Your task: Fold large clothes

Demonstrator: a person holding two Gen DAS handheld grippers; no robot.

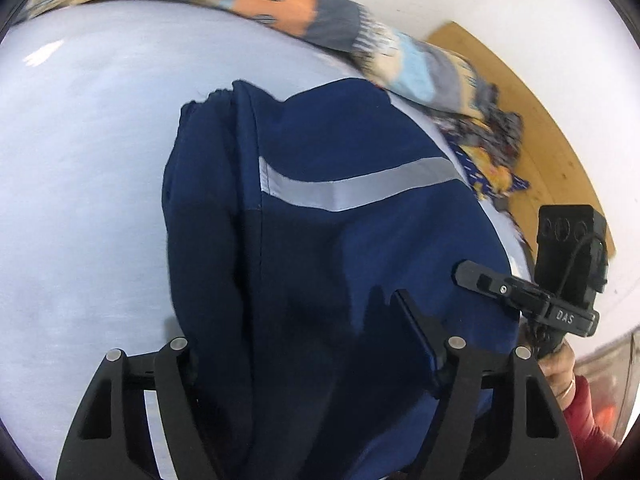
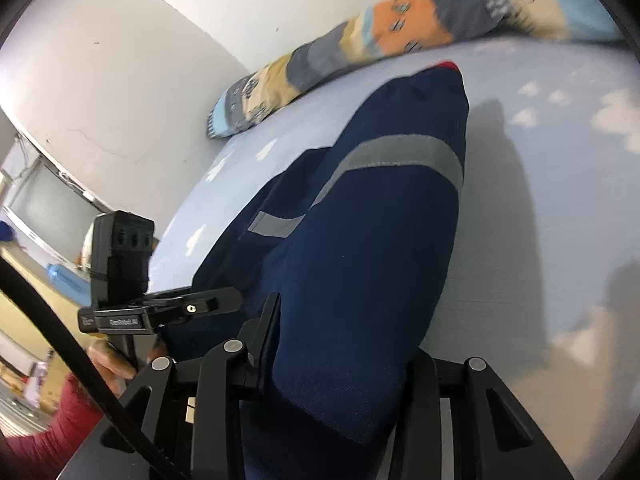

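Note:
A large navy blue garment (image 1: 332, 240) with a grey reflective stripe (image 1: 352, 184) lies on a pale blue bed sheet (image 1: 80, 180). Its near edge fills my left gripper (image 1: 304, 344); the cloth hides the left finger and only the right finger (image 1: 416, 332) shows. The same garment (image 2: 380, 240) bunches between the fingers of my right gripper (image 2: 340, 340), with the left finger (image 2: 266, 332) pressed against the cloth. The right gripper (image 1: 480, 280) also shows at the right of the left wrist view, and the left gripper (image 2: 192, 308) at the left of the right wrist view.
A patterned blanket (image 1: 280, 4) in orange, grey and light blue lies along the far edge of the bed by the white wall (image 2: 140, 60). A wooden board (image 1: 540, 128) stands beyond the bed corner. A window (image 2: 48, 208) is at the far left.

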